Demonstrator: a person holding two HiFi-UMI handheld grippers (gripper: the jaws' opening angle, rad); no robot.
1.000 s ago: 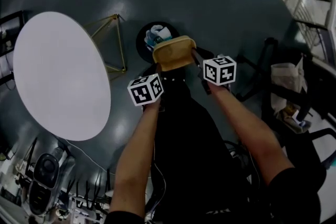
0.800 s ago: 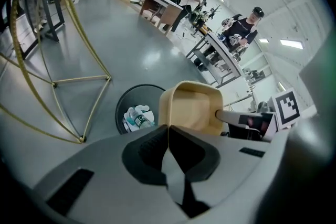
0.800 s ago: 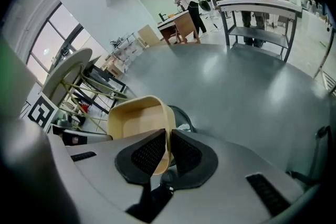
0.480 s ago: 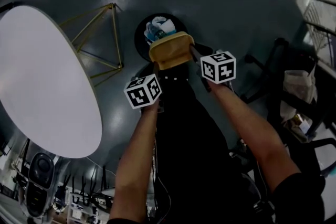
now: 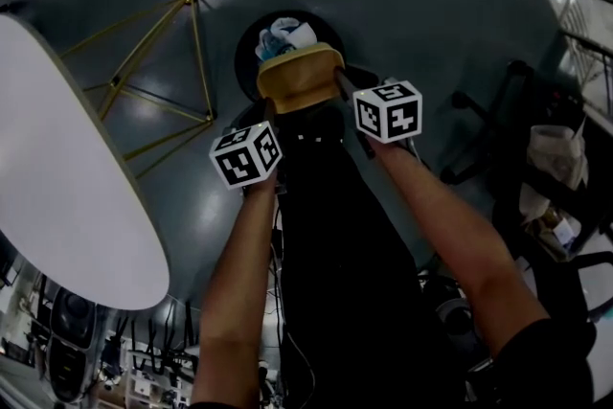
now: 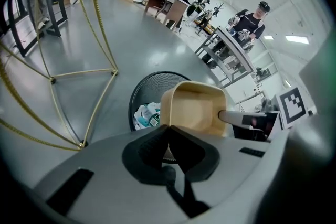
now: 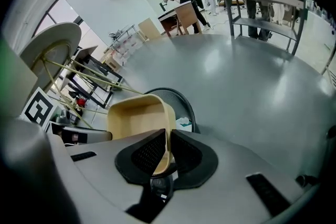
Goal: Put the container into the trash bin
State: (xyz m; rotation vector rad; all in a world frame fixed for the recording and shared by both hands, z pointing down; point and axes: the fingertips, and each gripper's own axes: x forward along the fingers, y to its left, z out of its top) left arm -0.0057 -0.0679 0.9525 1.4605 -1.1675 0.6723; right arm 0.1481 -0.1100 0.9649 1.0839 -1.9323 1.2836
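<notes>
I am holding a tan, rectangular, open-topped plastic container (image 5: 299,79) between my two tools, one on each short side. My left gripper (image 5: 270,106) is pinching the container's left wall: in the left gripper view its jaws (image 6: 167,136) are closed down on the thin edge, with the tan wall (image 6: 191,107) rising just beyond them. My right gripper (image 5: 337,81) is doing the same on the opposite wall; in the right gripper view its dark pads (image 7: 167,149) are nearly together, with the rim of the container (image 7: 139,115) clamped between them.

The container is sitting open side up, tilted a little, in front of and partly over the near rim of a round black mesh trash bin (image 5: 251,53) that is standing on the dark grey floor (image 5: 402,5). I cannot tell whether its underside is touching the bin's rim. Crumpled white and teal wrappers (image 5: 283,38) are lying inside the bin, showing past the container's far edge.

To my left a white oval tabletop (image 5: 57,187) is spreading over a gold wire-frame base (image 5: 163,81), well apart from the bin. The black-and-white marker cubes are sitting on the backs of both tools, the left one (image 5: 246,155) nearer to me than the right one (image 5: 388,110). In the left gripper view people (image 6: 252,18) are standing at benches far across the room.
</notes>
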